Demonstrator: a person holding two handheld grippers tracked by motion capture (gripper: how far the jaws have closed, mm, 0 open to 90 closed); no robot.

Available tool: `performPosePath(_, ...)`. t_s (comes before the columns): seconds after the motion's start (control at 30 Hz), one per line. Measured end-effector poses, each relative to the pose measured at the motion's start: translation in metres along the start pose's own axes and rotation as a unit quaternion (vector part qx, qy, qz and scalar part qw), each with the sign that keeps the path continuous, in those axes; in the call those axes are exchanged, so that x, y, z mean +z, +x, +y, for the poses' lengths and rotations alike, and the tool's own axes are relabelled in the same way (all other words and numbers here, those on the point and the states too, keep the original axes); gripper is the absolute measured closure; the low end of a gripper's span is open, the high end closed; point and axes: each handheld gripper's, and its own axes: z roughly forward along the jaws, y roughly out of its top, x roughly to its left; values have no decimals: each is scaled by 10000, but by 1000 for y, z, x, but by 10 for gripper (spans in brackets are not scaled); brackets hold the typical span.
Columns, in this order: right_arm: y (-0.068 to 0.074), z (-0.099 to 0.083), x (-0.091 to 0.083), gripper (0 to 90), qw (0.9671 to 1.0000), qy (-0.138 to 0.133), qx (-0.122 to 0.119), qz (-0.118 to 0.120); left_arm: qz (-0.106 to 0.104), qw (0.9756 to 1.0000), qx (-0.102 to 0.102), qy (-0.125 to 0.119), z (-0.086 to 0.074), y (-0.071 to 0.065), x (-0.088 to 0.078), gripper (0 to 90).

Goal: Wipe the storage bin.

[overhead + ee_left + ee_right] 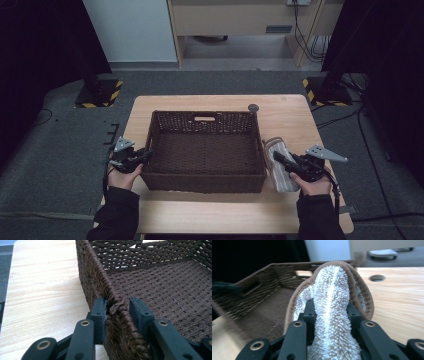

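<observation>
Left gripper fingers set astride wicker basket left wall, spread slightly, right pad apart from weave. Folded towel pinched by right gripper fingers, held beside basket's right wall above wooden surface.

Left gripper at the person's left, forearm in from below, jaws pointing inward and straddling the basket wall: one pad touches it, the other stands off. Right gripper at the right, angled inward, both pads clamped on the folded towel between them.
</observation>
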Motion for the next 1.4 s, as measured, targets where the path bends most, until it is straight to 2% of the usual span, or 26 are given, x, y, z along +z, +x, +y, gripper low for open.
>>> performPosePath(0.03,4,-5,4,699,9998,184,-63,61,10,10000,12,2,0,0,0,658)
performPosePath(0.1,4,-13,10,699,9994,324,-57,58,11,10000,12,0,0,0,0,659)
performPosePath(0.13,4,-13,10,699,9994,324,-57,58,9,10000,13,-2,0,-1,0,659)
performPosePath(0.2,2,-22,15,700,9995,251,160,73,6,10000,8,-4,0,-1,0,659)
performPosePath(0.43,-2,-31,20,702,9993,309,225,-59,12,10000,8,-8,0,-1,0,660)
performPosePath(0.57,-2,-42,30,704,9972,713,180,-114,10,10000,-2,-11,0,0,0,659)
performPosePath(0.63,-2,-44,33,703,9967,777,183,-145,8,10000,-4,-10,0,0,0,659)
performPosePath(0.7,-5,-51,40,703,9943,1030,164,-212,1,10000,-19,-13,0,0,0,660)
performPosePath(0.77,-7,-59,47,703,9906,1336,102,-277,6,10000,-9,-12,0,-1,0,661)
performPosePath(0.83,-8,-62,51,702,9893,1418,151,-313,12,10000,-1,-10,0,-1,0,664)
performPosePath(1.0,-12,-58,49,700,9896,1380,105,-398,58,10000,55,-13,1,0,1,673)
performPosePath(1.03,-13,-54,46,700,9902,1319,42,-468,63,10000,63,-11,1,1,1,673)
performPosePath(1.07,-15,-45,34,700,9933,1021,95,-538,62,10000,48,-28,2,4,2,674)
performPosePath(1.17,-14,-29,11,700,9981,410,196,-407,70,10000,46,-23,4,6,4,673)
performPosePath(1.2,-14,-29,11,700,9981,410,196,-407,70,10000,46,-23,4,6,4,673)
performPosePath(1.23,-12,-24,4,701,9989,276,187,-342,76,10000,50,-19,4,6,4,673)
performPosePath(1.27,-5,-16,-6,701,9998,26,166,-131,77,10000,58,-14,4,6,4,672)
performPosePath(1.3,-1,-14,-9,701,9999,-33,121,-8,75,10000,52,-18,3,6,4,671)
performPosePath(1.33,-1,-14,-9,701,9999,-33,121,-8,75,10000,52,-18,3,6,4,670)
performPosePath(1.37,9,-14,-9,700,9998,34,93,195,66,10000,39,-30,3,6,3,669)
performPosePath(1.4,12,-16,-7,700,9996,155,48,230,67,10000,39,-30,3,6,3,669)
